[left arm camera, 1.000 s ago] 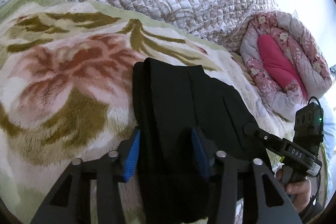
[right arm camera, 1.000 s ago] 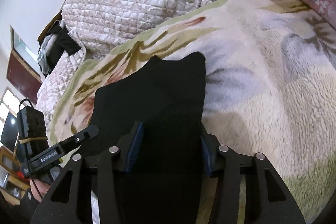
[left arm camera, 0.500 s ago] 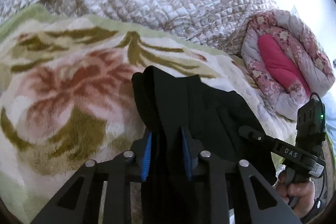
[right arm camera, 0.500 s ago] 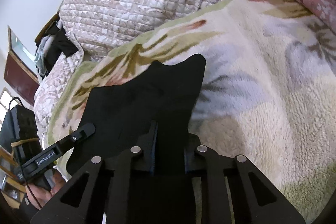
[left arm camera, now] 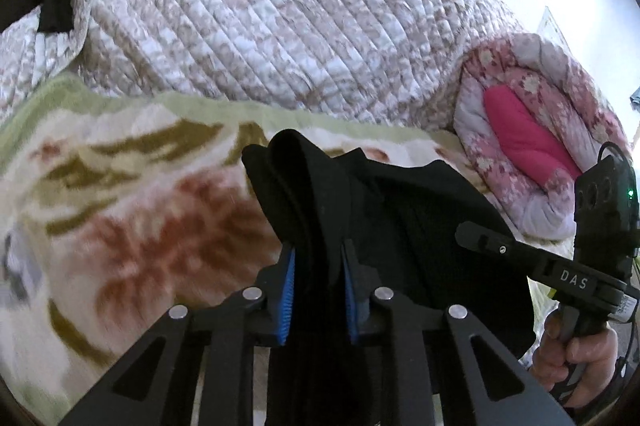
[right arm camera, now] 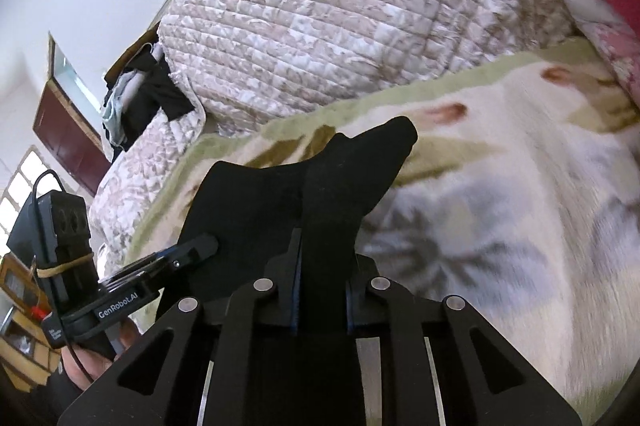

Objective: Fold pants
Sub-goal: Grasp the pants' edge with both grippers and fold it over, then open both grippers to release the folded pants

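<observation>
Left wrist view: left gripper (left arm camera: 318, 286) and right gripper (right arm camera: 322, 290), jaws closing, each pinch a bunched edge of the black pants (left arm camera: 400, 226) above the floral blanket (left arm camera: 120, 226), apparently raised for folding over.

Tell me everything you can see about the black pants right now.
The black pants are plain dark fabric, soft and matte, bunched into thick folds. Both claws pinch the near edge: the left claw and the right claw are each closing on a gathered ridge of cloth. The far end, with a pointed corner, sits over the floral fleece blanket. No label or pocket detail is discernible.
</observation>
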